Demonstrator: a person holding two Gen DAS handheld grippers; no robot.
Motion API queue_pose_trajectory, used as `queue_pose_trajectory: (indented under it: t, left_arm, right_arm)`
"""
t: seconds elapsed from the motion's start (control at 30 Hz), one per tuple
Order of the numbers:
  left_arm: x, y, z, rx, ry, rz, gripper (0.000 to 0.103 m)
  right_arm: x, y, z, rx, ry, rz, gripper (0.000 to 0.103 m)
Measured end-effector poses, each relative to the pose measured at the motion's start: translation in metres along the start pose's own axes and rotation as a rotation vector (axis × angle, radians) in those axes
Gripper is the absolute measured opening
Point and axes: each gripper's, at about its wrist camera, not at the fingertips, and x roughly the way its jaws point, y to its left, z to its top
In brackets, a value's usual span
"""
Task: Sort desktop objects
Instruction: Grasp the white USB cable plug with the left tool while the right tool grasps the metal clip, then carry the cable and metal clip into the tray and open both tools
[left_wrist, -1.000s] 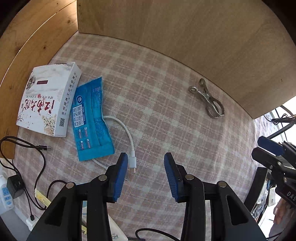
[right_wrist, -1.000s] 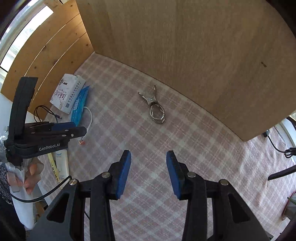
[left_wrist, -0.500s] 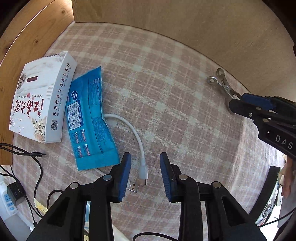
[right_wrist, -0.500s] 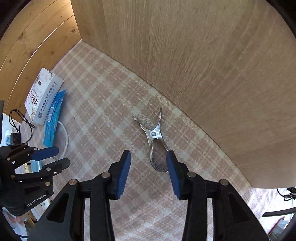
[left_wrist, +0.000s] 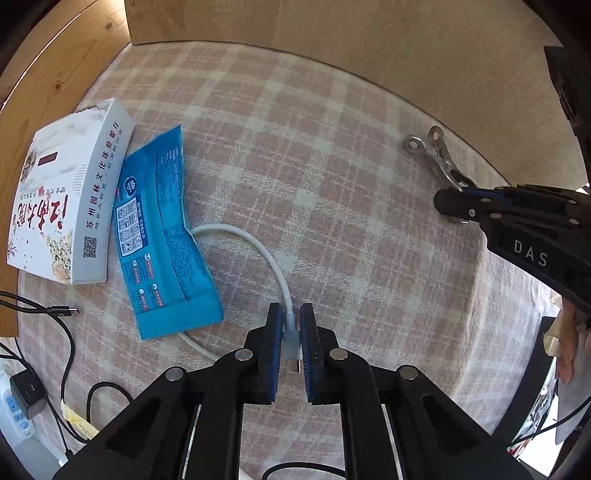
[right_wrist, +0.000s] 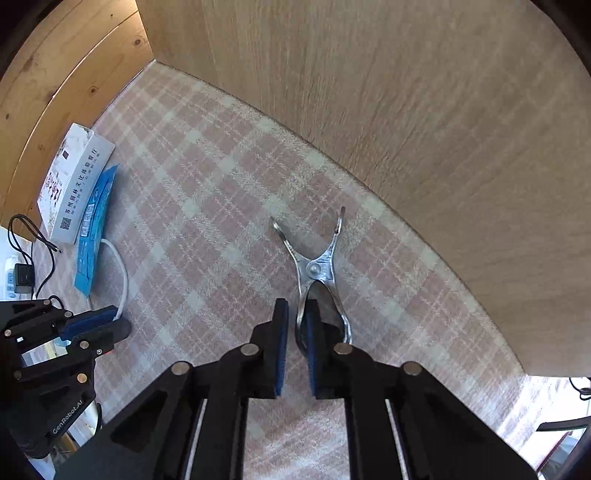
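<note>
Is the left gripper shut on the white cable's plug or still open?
Shut on it: the left gripper has both blue fingers pressing the white cable's plug.

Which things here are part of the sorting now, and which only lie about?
In the job:
- white USB cable, clamped by left gripper
- metal clip, clamped by right gripper

Lying about:
- white box
- blue packet
- black cable

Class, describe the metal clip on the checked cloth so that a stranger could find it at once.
Start at the pink checked tablecloth and follow its edge along the pale wooden panel. Near that panel lies the metal clip, with the right gripper shut on its looped end. It is the only shiny silver thing there.
</note>
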Motion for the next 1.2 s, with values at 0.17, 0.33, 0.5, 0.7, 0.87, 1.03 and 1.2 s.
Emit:
queue_pose_trajectory:
  t: [0.17,0.33,0.5,0.7,0.87,1.03,1.2]
  left_arm:
    - [0.006,-0.030,-0.029,0.019,0.005,-0.078,0.009]
    - [0.010,-0.074,-0.066,0.072,-0.005,-0.112,0.009]
    - [0.003,-0.116,-0.099,0.118,-0.030,-0.166,0.009]
    - [-0.004,-0.119,-0.094,0.150,-0.057,-0.126,0.009]
    - [-0.042,-0.099,-0.080,0.142,-0.095,-0.118,0.007]
    - [-0.069,-0.099,-0.085,0.196,-0.134,-0.115,0.005]
    - [-0.091,-0.117,-0.103,0.231,-0.138,-0.192,0.005]
  right_arm:
    - [-0.006,-0.020,-0.037,0.054,-0.006,0.071,0.006]
    - [-0.018,-0.033,-0.090,0.103,-0.032,0.089,0.006]
    - [-0.041,-0.038,-0.149,0.157,-0.092,0.101,0.005]
    - [-0.071,-0.042,-0.195,0.187,-0.146,0.100,0.005]
    - [-0.102,-0.048,-0.218,0.195,-0.197,0.095,0.005]
    - [-0.130,-0.052,-0.248,0.216,-0.250,0.090,0.005]
    - [-0.154,-0.062,-0.286,0.251,-0.295,0.060,0.005]
